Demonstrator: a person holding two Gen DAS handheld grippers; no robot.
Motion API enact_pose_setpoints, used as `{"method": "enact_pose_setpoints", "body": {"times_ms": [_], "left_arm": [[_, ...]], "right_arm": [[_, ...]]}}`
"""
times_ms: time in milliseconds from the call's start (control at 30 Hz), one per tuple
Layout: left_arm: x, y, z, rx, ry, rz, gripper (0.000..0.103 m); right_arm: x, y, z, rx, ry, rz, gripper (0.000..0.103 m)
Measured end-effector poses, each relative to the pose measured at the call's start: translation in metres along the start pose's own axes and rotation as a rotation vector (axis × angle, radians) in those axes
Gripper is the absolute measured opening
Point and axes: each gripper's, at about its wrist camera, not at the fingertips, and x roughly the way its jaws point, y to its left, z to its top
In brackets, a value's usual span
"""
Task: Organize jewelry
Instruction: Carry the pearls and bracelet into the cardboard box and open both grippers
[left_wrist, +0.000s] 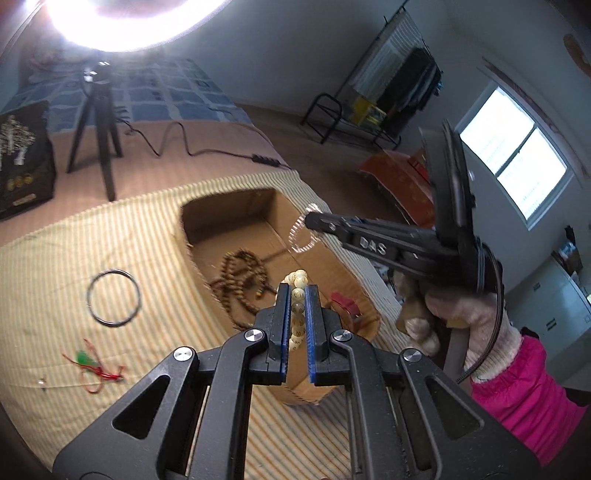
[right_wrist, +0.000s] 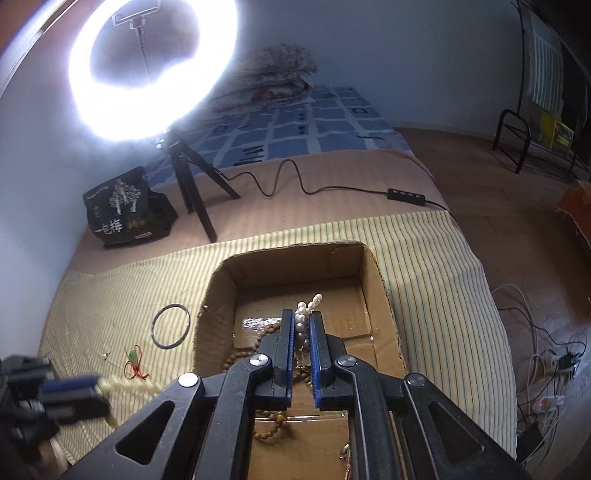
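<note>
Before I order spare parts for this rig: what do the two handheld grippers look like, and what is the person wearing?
Both grippers are black, with blue ribbed pads and silver round pivot bolts. The right gripper, seen from the left wrist view, bears raised letters on its side and a black cable looping from its handle. The right hand wears a cream knitted glove beneath a bright pink sleeve.

Yellow-striped cloth (right_wrist: 424, 251), brown box (right_wrist: 218, 295). Cream beads (left_wrist: 298, 295) here, white pearls (right_wrist: 306, 308) there. Black bangle (left_wrist: 114, 297), pink sleeve (left_wrist: 524, 387).

A lit ring light (right_wrist: 151, 70) stands on its tripod (right_wrist: 195, 177) mid-bed, a black bag (right_wrist: 125, 206) beside it at the wall edge. A clothes rack (left_wrist: 399, 81) stands across the floor, near a window (left_wrist: 513, 155).
</note>
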Motion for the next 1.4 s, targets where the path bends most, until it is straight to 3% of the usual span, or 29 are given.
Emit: {"method": "enact_pose_setpoints", "body": {"times_ms": [567,633,667,733,900,1400], "left_arm": [[0.043,-0.014,-0.027,0.057,0.134,0.008,0.005],[0.044,-0.014,-0.026,0.059,0.137,0.011,0.005],[0.044,-0.014,-0.025,0.060,0.143,0.018,0.006],[0.045,-0.013,-0.025,0.056,0.155,0.028,0.027],[0.042,-0.009,-0.025,0.059,0.143,0.042,0.032],[0.003,0.026,-0.023,0.039,0.073,0.136,0.032]], "right_arm": [[0.014,-0.011,-0.006,0.019,0.050,-0.023,0.005],[0.015,-0.011,-0.006,0.015,0.051,-0.022,0.008],[0.015,-0.011,-0.007,0.014,0.050,-0.027,0.016],[0.014,-0.009,-0.006,0.008,0.043,-0.025,0.026],[0.010,-0.007,-0.005,0.003,0.026,-0.039,0.041],[0.003,0.016,0.000,-0.015,-0.011,-0.002,0.043]]}}
